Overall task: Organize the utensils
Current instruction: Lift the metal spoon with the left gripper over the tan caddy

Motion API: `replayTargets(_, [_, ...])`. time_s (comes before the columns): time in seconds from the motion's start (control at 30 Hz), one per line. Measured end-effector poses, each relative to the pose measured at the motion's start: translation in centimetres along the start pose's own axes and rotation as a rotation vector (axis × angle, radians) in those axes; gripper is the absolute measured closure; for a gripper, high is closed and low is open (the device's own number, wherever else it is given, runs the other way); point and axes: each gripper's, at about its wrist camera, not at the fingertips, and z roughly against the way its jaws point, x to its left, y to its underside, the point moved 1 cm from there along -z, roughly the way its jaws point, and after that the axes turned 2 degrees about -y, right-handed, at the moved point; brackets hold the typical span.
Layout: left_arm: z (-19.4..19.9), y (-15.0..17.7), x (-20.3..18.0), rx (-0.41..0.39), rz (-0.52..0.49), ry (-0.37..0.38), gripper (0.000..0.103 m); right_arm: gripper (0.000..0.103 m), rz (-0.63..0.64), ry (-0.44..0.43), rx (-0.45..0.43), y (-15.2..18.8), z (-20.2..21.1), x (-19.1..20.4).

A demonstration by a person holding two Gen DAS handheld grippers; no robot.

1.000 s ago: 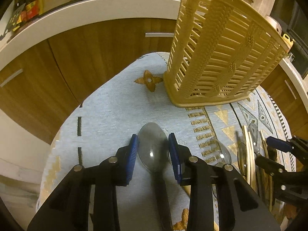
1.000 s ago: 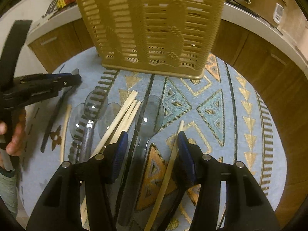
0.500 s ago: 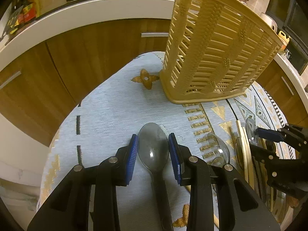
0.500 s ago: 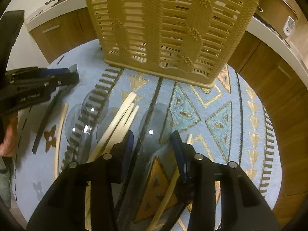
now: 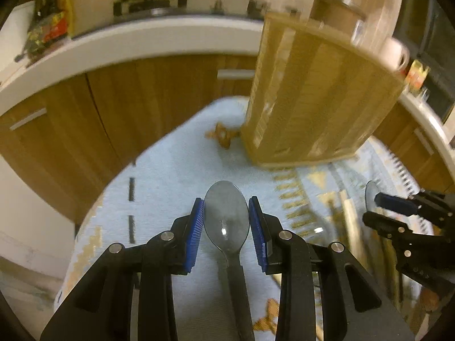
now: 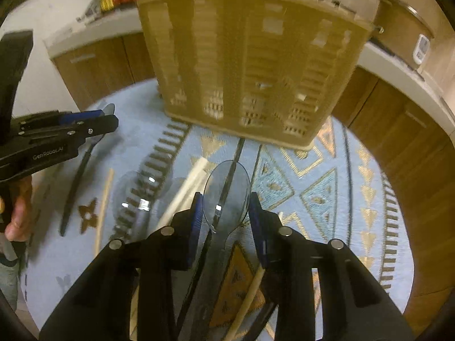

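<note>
A: What's changed in the last second?

B: The right gripper has closed in. Its fingers were spread over a clear spoon on the cloth; now they clench its bowl, which looks raised above the pattern.

A: And the left gripper?

B: Same as before: fingers clamped on a grey spoon, held above the near part of the pale cloth on the worktop.

A: Where do they go?

B: Probably into the slatted basket, standing upright at the far side. Both views are blurred now, so I judge both hands are in motion toward it.

A: What's left?

B: Two more clear spoons and wooden chopsticks lie left of the right gripper.
</note>
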Motion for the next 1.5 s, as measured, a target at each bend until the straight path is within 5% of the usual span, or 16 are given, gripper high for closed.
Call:
replayTargets(0.4, [10.3,-1.9,-1.5,-0.348,0.007,0.058,0.073,0.074,-0.029,-0.058,-0.352,-0.3,9.6,-0.5])
replayTargets(0.83, [17.0,-10.2,-4.7,-0.563,-0.058,0.047,0.073,0.074,-0.09,0.075,-0.668,-9.2,16.0,-4.1])
replayTargets(1.17, [15.4,-14.8,-5.9,-0.618,-0.069,0.028,0.073,0.074,-0.091,0.212,-0.8,-14.2,14.3,-6.4])
replayTargets(1.5, [9.9,-15.4,-5.8,-0.587,-0.069,0.014,0.073,0.073,-0.072,0.246,-0.781,-14.4,9.2,-7.7])
